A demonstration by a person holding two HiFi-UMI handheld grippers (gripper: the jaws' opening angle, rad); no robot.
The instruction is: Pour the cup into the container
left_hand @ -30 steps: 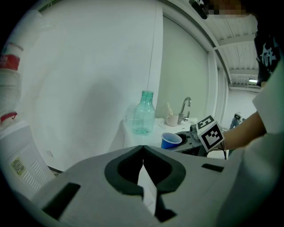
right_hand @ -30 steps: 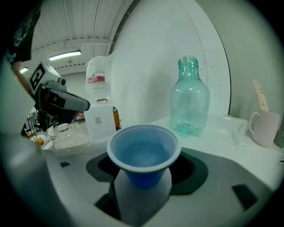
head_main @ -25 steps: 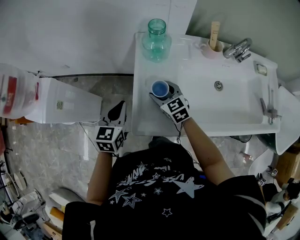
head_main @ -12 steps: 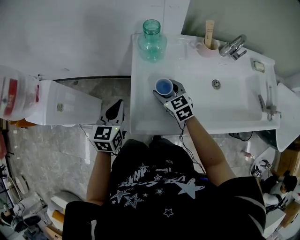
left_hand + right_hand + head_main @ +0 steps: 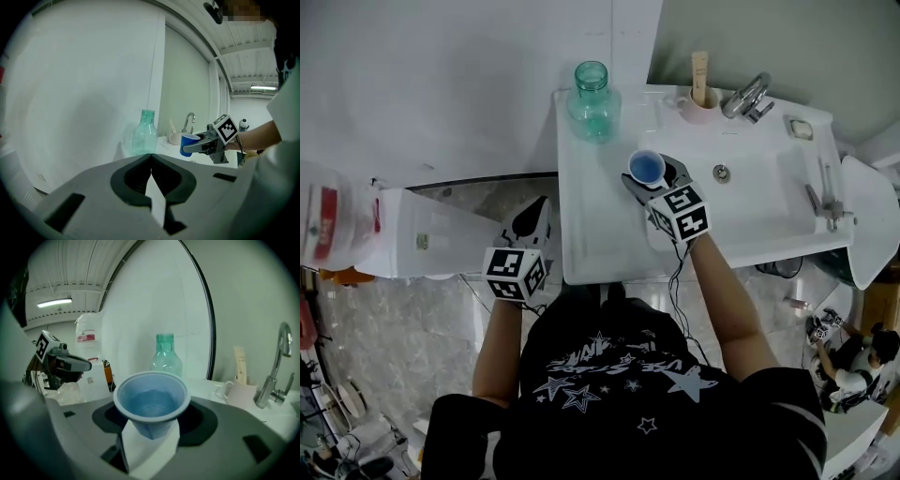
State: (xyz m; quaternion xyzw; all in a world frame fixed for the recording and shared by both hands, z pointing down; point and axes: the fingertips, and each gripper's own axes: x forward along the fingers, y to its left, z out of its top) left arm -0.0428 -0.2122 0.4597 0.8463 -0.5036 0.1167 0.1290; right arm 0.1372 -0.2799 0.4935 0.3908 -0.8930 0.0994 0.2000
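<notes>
A blue plastic cup point(image 5: 647, 167) with liquid in it stays upright, held above the white sink counter point(image 5: 586, 216) with my right gripper point(image 5: 651, 176) shut on its lower body. From the right gripper view the cup point(image 5: 151, 399) fills the middle, pinched between the jaws. The container, a teal glass bottle point(image 5: 591, 89) with an open neck, stands at the counter's back left corner, beyond the cup point(image 5: 165, 357). My left gripper point(image 5: 538, 214) hangs off the counter's left side over the floor, its jaws shut with nothing in them point(image 5: 151, 159).
The sink basin point(image 5: 750, 202) lies right of the cup, with a faucet point(image 5: 745, 96) and a pink mug point(image 5: 701, 105) holding a wooden stick at the back. A white jug point(image 5: 333, 220) with a red label sits far left. A mirror backs the counter.
My right gripper has lifted the cup off the counter and carried it back toward the bottle. The left gripper has risen a little.
</notes>
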